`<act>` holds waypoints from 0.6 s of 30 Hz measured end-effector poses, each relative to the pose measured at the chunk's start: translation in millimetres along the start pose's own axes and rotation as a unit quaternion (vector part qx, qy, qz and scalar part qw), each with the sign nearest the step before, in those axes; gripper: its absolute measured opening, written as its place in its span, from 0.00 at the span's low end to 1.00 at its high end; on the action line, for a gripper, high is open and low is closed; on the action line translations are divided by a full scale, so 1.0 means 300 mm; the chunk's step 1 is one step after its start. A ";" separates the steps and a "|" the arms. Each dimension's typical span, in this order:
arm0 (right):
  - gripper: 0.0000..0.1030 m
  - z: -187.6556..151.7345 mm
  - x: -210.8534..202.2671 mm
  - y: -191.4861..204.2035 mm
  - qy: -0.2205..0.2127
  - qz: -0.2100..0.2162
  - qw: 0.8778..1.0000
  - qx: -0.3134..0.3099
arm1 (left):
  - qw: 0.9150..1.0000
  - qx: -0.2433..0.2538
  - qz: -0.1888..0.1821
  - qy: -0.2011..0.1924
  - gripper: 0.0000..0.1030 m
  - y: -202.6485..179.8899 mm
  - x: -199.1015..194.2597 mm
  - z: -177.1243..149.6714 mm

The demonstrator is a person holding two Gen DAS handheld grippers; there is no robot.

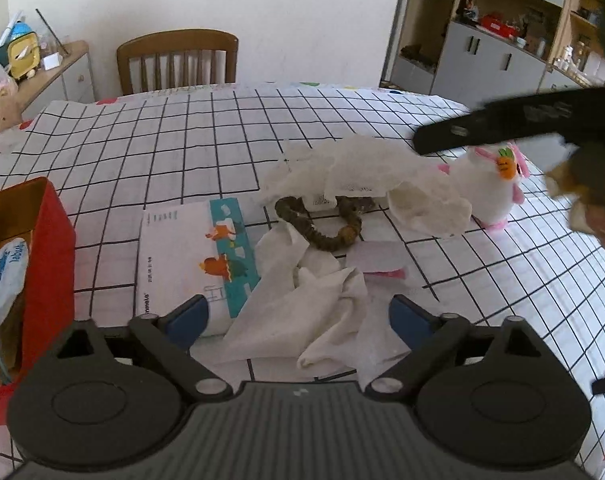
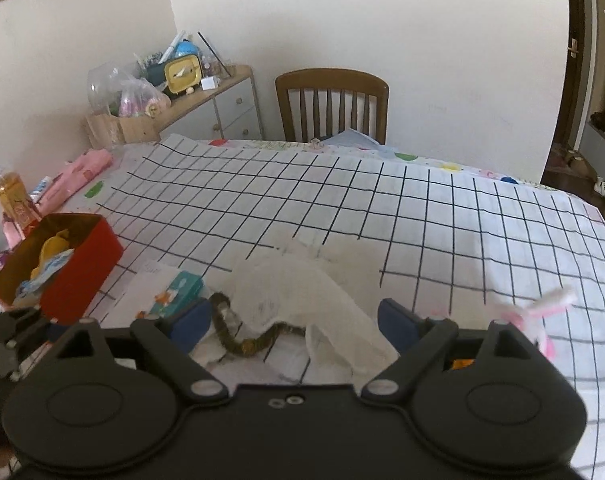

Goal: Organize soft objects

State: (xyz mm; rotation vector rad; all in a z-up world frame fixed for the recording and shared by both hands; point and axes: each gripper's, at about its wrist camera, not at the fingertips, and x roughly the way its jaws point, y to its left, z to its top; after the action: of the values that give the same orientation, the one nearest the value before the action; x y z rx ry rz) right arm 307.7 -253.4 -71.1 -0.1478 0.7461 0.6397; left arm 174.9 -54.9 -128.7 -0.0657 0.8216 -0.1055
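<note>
Left gripper (image 1: 298, 322) gaped wide over tissue (image 1: 302, 320), empty, poised to pinch. Right gripper (image 2: 290, 326) likewise wide, unladen, above cloth (image 2: 302, 292). Box (image 1: 50, 240) at table's left edge, presumably for collection.

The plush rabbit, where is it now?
In the left wrist view the plush rabbit stands on the table, far right, just right of the white cloth.

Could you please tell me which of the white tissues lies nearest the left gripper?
The crumpled tissue between the left gripper's open fingers; the larger one drapes over the brown ring farther away.
</note>
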 end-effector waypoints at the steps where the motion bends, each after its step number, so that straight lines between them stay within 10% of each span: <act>1: 0.87 0.007 0.023 0.003 0.004 0.001 1.000 -0.002 | 1.000 0.002 0.000 0.002 0.88 -0.002 0.003 -0.002; 5: 0.86 0.021 0.095 0.014 0.021 -0.002 1.000 -0.013 | 1.000 0.016 -0.003 0.008 0.66 -0.013 0.017 -0.005; 15: 0.73 0.002 0.219 0.015 0.064 -0.016 0.998 -0.024 | 0.999 0.039 -0.011 0.016 0.56 -0.036 0.062 0.016; 18: 0.66 -0.004 0.231 0.019 0.069 -0.022 0.997 -0.034 | 0.999 0.045 -0.015 0.026 0.36 -0.049 0.078 0.020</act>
State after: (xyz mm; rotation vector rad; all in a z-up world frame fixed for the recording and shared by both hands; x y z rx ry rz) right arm 342.0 -215.5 -118.0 -0.2724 0.8511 0.6186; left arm 194.2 -72.1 -140.1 0.0091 0.8661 -0.1720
